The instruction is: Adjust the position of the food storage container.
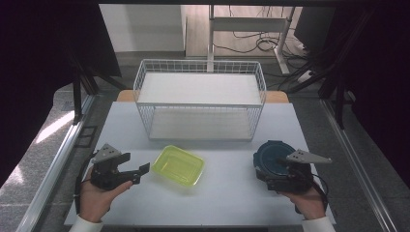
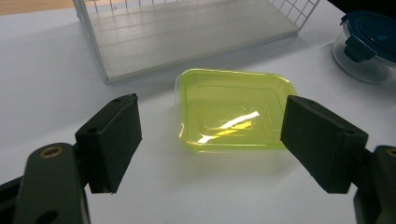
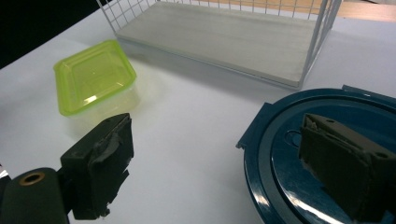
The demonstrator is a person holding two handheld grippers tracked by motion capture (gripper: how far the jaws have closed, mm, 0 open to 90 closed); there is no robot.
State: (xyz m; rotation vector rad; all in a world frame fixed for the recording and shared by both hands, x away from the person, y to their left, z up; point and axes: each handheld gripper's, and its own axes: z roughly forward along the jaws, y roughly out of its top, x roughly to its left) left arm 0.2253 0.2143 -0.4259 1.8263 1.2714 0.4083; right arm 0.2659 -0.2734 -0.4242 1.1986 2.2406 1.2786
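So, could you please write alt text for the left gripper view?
A yellow-green plastic box sits on the white table, framed between the open jaws of the left gripper. Behind it stands a white wire basket; a round blue-lidded container sits at the right edge.

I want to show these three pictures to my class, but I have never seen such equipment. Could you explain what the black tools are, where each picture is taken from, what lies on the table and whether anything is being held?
There is no machine here: a person holds a hand-operated gripper in each hand, the left gripper and the right gripper. Each ends in two black jaws.

The high view looks down on the white table from above the person's side. The other two pictures come from small cameras riding on the grippers, looking out between their own jaws.

On the table stand a white wire rack with two shelves, a rectangular container with a yellow-green lid and a round clear container with a dark blue clip-on lid.

Nothing is held. Both grippers are open: the left one points at the green-lidded container, the right one hovers with one jaw over the blue lid.
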